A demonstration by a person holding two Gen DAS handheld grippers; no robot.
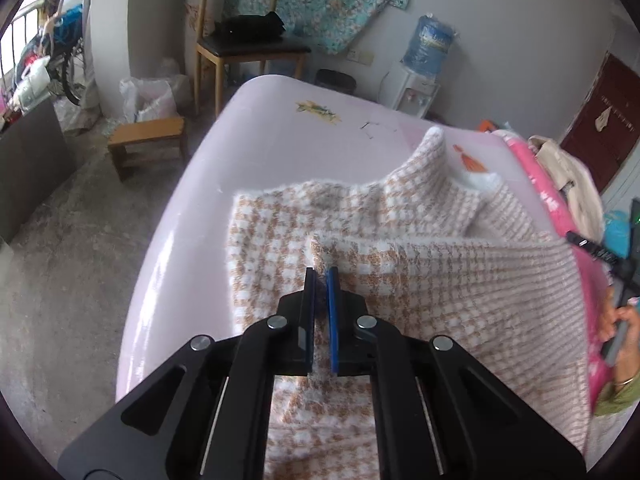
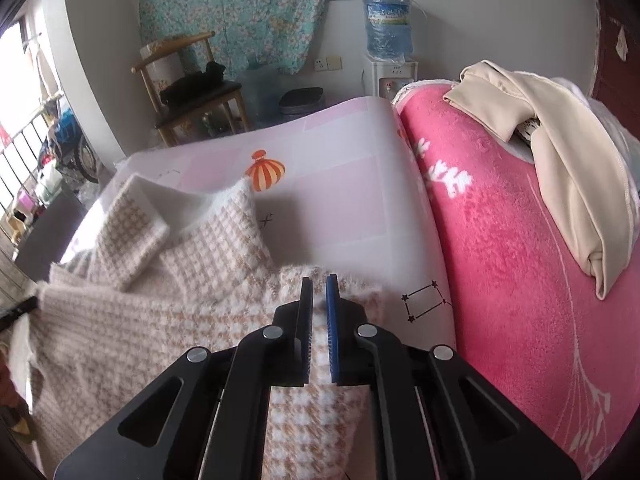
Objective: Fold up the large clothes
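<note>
A fuzzy beige-and-white houndstooth garment lies on the pale pink table cover. My left gripper is shut on a fold of its edge, lifted a little above the rest. In the right wrist view the same garment spreads to the left, its collar turned up at the far end. My right gripper is shut on another raised edge of it. Between the two grippers the cloth hangs as a stretched flap.
A pink fleece blanket with a cream garment on it lies right of the table cover. A wooden chair, a low stool and a water dispenser stand beyond the table. A hand shows at the right.
</note>
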